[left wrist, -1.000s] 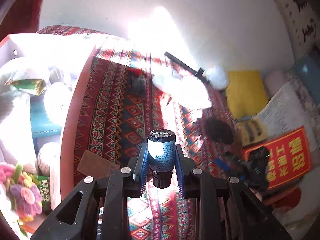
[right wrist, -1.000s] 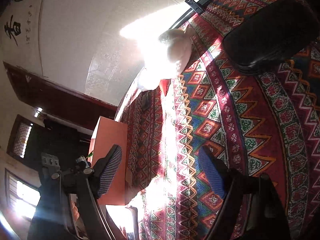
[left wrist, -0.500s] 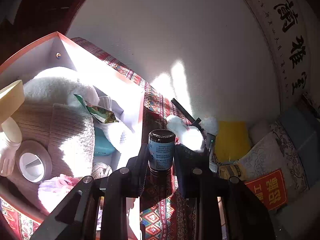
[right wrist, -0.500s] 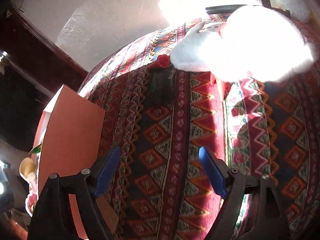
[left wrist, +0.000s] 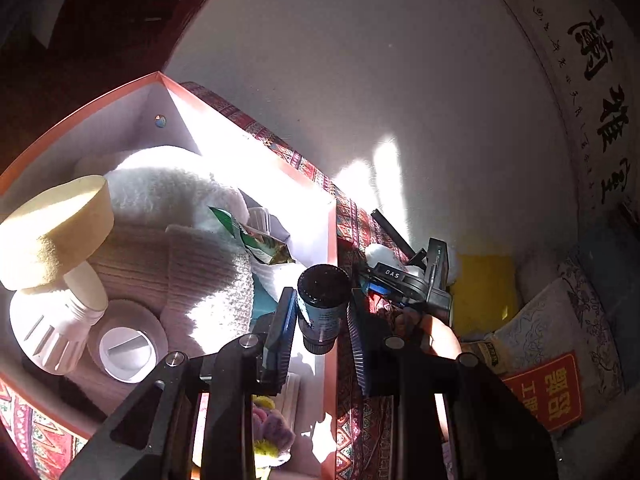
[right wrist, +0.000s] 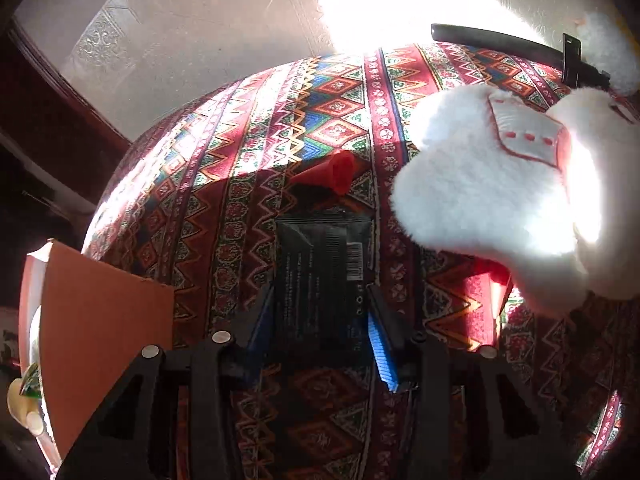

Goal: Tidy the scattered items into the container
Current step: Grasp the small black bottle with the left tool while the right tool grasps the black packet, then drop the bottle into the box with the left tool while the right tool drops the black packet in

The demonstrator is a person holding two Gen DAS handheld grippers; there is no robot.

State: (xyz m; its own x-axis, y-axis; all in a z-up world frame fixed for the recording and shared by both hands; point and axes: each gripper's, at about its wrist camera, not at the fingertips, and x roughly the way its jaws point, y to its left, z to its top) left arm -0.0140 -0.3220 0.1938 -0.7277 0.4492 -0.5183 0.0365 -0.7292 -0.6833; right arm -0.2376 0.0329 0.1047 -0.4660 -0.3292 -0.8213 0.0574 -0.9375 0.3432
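Fingers, left gripper (left wrist: 322, 326): clamped on dark bottle (left wrist: 322, 300), lower centre, above orange box (left wrist: 331, 280) right wall | fingers, right gripper (right wrist: 320, 334): just been closing, black sachet (right wrist: 325, 280) between them, contact unclear | sachet: flat on patterned cloth (right wrist: 224, 216), centre | white plush (right wrist: 492, 196): upper right

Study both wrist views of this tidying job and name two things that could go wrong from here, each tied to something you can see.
1. The left gripper holds the small dark bottle right over the near wall of the orange box. Released here, it might strike the rim and roll onto the patterned cloth.
2. The right gripper jaws have just been closing around the flat black sachet. Thin and lying flat, it may slip out or buckle when lifted.
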